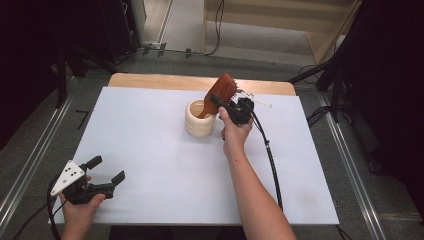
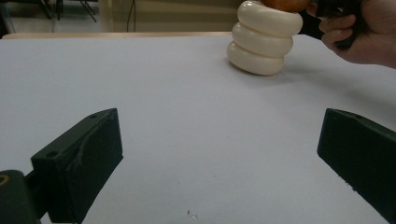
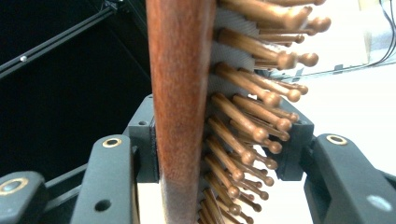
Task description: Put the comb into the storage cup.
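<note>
A reddish-brown wooden paddle hairbrush with wooden pins (image 1: 220, 93) is seen standing handle-down in a cream, ribbed ceramic holder shaped like three stacked rings (image 1: 199, 120), placed right of centre towards the far side of the white table top (image 1: 150, 150). The brush head leans up and to the right above the rim. The right gripper (image 1: 216, 99) is held around that head: in the right gripper view one pad lies against the smooth back, while the other stands beside the pin tips (image 3: 280, 123), and real pressure cannot be confirmed, so the jaws are judged slightly parted, the brush between them but hardly gripped. The left gripper (image 1: 106, 168) rests at the near left corner, its jaws spread wide on nothing.

The step appears to be releasing the brush into the holder. It would be done well if the jaws were widened fully before any withdrawal, and the gripper drawn straight back off the head, so that the pins are not snagged and the holder is not tipped.
</note>
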Motion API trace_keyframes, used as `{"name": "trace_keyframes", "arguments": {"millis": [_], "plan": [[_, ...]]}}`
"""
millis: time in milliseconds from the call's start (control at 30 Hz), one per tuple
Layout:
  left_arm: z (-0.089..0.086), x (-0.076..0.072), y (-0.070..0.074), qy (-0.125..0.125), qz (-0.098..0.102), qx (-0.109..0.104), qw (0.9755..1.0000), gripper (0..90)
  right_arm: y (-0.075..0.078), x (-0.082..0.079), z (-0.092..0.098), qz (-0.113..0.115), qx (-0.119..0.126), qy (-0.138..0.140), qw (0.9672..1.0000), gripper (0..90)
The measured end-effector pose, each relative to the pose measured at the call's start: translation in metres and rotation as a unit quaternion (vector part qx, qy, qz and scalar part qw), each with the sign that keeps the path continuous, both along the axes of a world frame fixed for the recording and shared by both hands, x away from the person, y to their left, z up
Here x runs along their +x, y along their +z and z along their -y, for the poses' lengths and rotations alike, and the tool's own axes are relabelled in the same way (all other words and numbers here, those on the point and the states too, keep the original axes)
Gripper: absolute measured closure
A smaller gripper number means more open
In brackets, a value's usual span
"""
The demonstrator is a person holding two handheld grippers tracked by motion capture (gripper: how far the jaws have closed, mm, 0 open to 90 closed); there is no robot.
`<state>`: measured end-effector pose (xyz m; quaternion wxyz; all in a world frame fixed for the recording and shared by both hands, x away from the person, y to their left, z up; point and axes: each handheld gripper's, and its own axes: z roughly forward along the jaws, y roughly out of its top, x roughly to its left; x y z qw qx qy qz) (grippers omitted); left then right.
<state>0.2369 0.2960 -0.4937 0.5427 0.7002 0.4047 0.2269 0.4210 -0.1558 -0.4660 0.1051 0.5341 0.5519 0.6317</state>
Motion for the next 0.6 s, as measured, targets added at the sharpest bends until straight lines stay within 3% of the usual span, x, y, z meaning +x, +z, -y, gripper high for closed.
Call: {"name": "trace_keyframes", "arguments": {"millis": [600], "plan": [[0.0001,0.0003,0.0000,-0.001,-0.001,0.001,1.0000,0.1,0.0021,-0.0006,0.0088,0.001,-0.010,0.024,0.9997,27.7]]}}
